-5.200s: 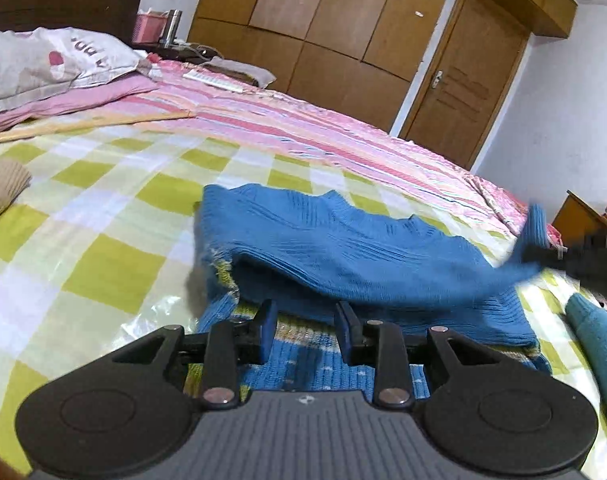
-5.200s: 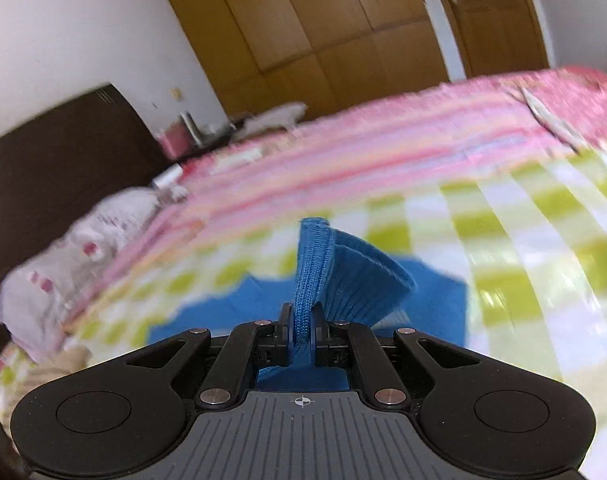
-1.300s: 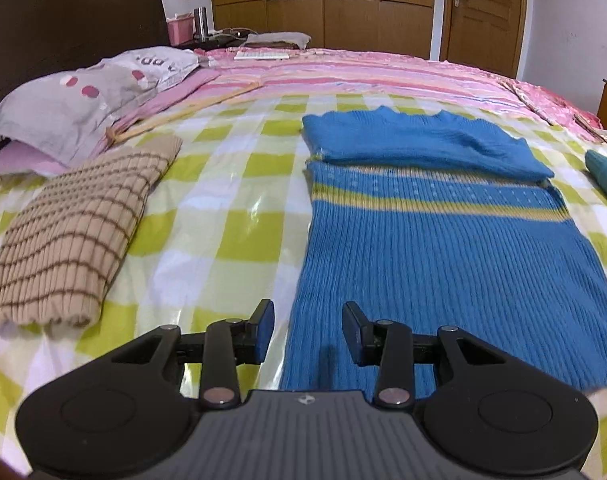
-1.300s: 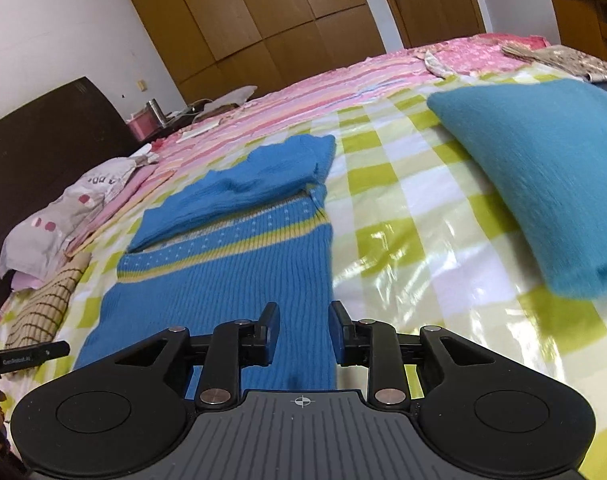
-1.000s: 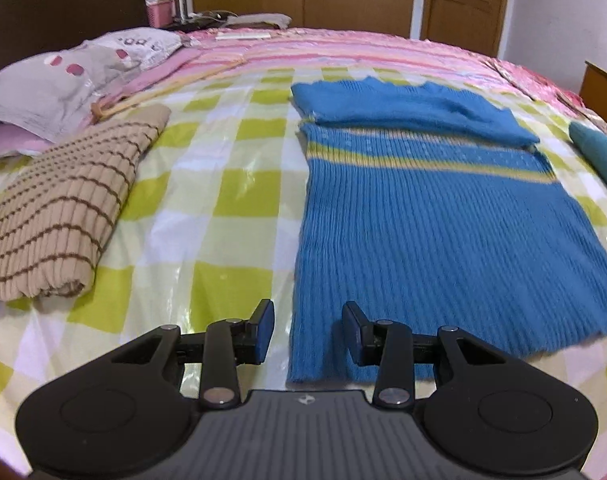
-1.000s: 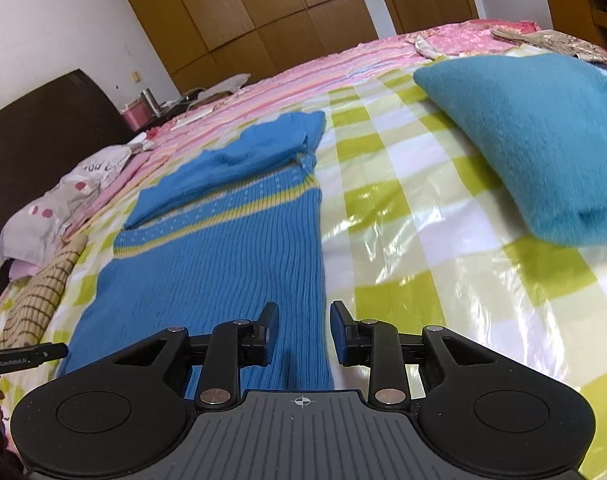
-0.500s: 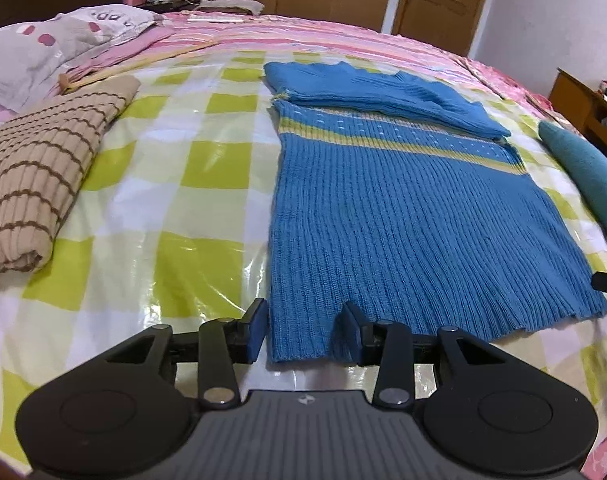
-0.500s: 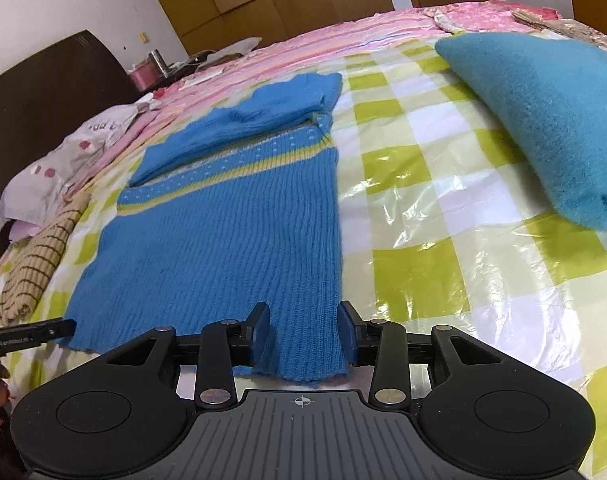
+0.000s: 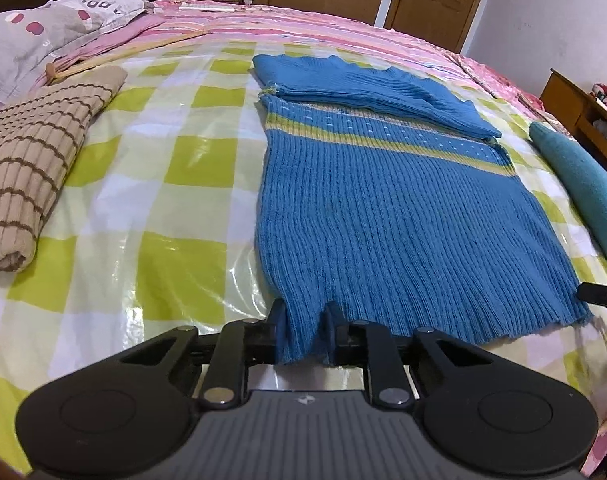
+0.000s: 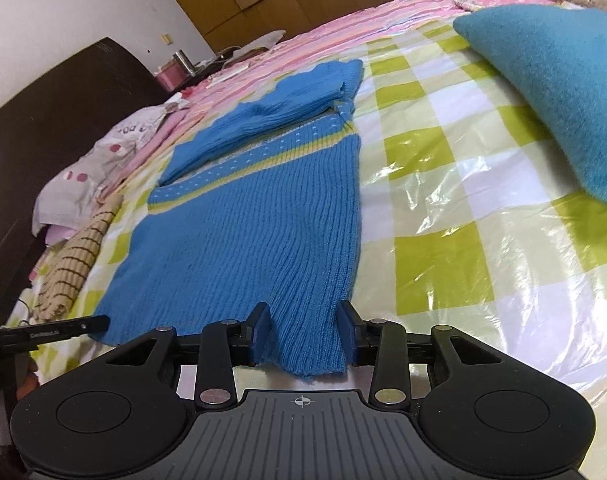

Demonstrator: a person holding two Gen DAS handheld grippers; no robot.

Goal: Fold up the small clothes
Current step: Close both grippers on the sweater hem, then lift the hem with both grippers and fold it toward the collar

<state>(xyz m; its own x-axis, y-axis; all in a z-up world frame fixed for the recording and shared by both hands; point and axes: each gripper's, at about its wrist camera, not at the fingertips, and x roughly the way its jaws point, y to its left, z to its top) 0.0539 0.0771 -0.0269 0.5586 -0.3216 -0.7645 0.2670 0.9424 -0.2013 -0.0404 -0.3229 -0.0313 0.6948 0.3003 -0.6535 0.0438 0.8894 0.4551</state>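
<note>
Both grippers are sitting at the near hem of the blue sweater (image 9: pixel 387 216), one at each corner. My left gripper (image 9: pixel 303 332) is closing its jaws right now, with the sweater's near left corner bunched between them and the pads already pressing into the knit. My right gripper (image 10: pixel 303 330) is straddling the near right corner; its jaws are standing wider apart, the hem is lying between them, and I cannot tell whether the pads are actually biting the fabric or only flanking it.

I am looking across the bed (image 9: pixel 171 184), which is lying under a shiny yellow-green and white checked cover, with a pink striped blanket (image 9: pixel 303 28) running along the far side. On that cover the sweater is lying flat, its body stretching away from me, a yellow band crossing the chest and the upper part already folded down over it.

Left of the sweater, well apart from it, a folded tan striped garment (image 9: pixel 31 168) is resting on the cover. To the right a teal folded garment (image 10: pixel 551 80) is lying near the edge. Beyond the tan one, a grey pillow with pink spots (image 9: pixel 51 28) is sitting against the dark headboard (image 10: pixel 43 112). In the right wrist view I am also seeing the tip of my left gripper poking in at the far corner of the hem.
</note>
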